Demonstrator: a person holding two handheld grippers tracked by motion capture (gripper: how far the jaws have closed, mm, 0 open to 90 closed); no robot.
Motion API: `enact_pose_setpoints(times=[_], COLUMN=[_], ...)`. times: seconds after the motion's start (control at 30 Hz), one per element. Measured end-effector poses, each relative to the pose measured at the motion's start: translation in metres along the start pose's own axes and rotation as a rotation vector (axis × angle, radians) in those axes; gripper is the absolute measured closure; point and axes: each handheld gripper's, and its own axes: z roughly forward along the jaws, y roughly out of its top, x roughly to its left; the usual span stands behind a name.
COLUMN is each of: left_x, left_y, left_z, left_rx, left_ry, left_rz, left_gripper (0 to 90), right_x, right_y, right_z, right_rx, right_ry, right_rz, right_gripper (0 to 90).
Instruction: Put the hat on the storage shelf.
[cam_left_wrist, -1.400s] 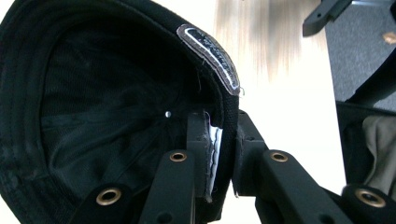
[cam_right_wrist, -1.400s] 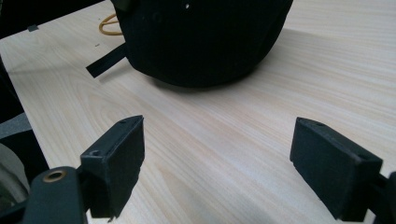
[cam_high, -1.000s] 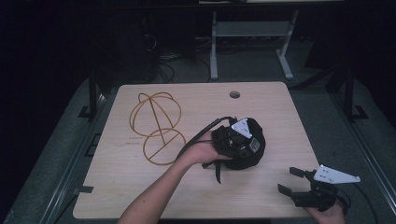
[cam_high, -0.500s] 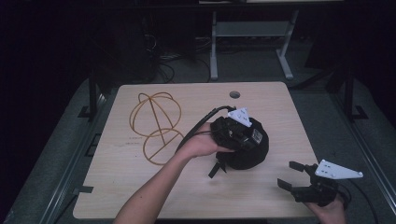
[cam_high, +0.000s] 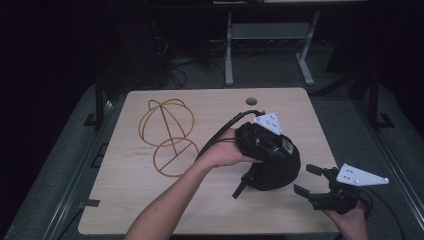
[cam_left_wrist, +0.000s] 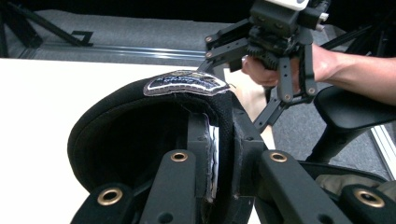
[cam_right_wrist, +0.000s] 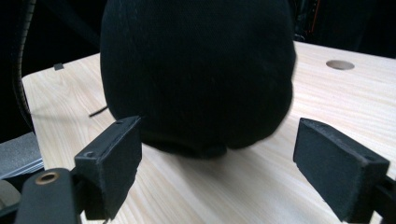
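- Black fabric: the cap (cam_high: 272, 170) sits near the right-hand middle of your bench (cam_high: 150, 205), its lower edge on or just above the wood; which one cannot be told from above.
- An embroidered patch (cam_left_wrist: 184, 83) shows on the cap's edge in the left gripper view.
- Your left tongs (cam_high: 265, 142) are clamped on the cap: in the left gripper view the jaws pinch its wall, one inside the hollow and one outside.
- Your left hand (cam_high: 225, 152) holds those tongs at the cap's left side, forearm coming in from the bottom edge.
- Your right tongs (cam_high: 309, 180) stand wide apart and grip nothing, just right of the cap and near the bench's front right corner.
- In the right gripper view the cap (cam_right_wrist: 196, 70) rises beyond the two spread pads (cam_right_wrist: 116, 158), not touching them.
- A wire stand (cam_high: 167, 132) of gold-coloured hoops stands on the bench's left half, well apart from the cap.
- A round hole (cam_high: 251, 101) lies near the bench's far edge.
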Motion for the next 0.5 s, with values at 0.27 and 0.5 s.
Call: enact_pose_setpoints(times=[0.27,0.5], left_x=[-0.008,-0.018], left_y=[0.015,0.026], left_z=[0.008,0.009], left_rx=[-0.007,-0.004], left_ry=[-0.039,-0.071], left_rz=[0.042,0.086], left_gripper=[81.2,81.4], right_x=[0.003,0.003], right_y=[0.003,0.002], right_z=[0.001,-0.006], right_rx=[-0.022,-0.06], right_ry=[-0.009,0.0], right_rz=[-0.039,-0.064], right_gripper=[30.4,64.4])
